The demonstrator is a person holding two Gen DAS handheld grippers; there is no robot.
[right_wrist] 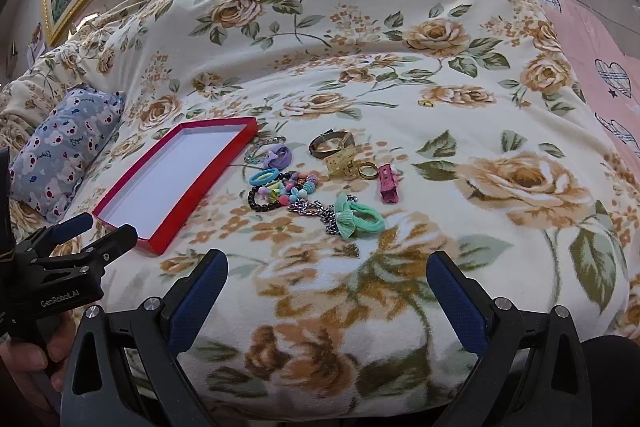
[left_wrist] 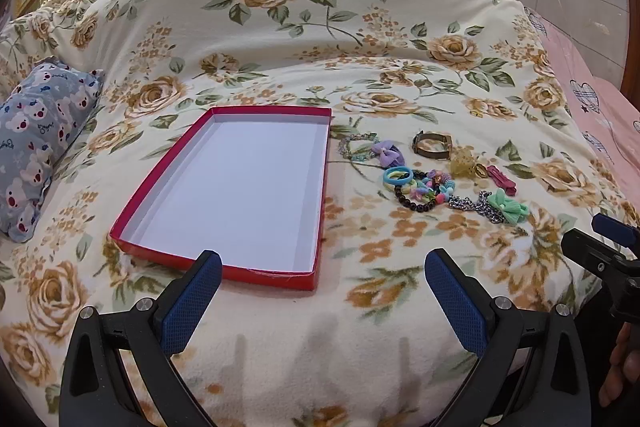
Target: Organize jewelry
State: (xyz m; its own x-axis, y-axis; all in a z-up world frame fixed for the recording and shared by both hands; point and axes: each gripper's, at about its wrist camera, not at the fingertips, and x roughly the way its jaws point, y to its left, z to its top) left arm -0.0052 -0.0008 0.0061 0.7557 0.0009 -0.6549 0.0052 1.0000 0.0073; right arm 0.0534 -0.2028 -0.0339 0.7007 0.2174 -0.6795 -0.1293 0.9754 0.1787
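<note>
left gripper wide, empty | right gripper wide, empty | shallow rectangular red box on fleecy floral blanket

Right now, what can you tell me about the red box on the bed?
The red box is a shallow, open rectangular tray, maybe a lid, that looks like cardboard. Its low walls are red outside and its floor is plain white. Nothing lies inside it. It rests flat on the flowery blanket, with the pile of jewelry beside it, apart from its wall. The left tool hangs open over its near edge without touching it, as far as I can see.
</note>
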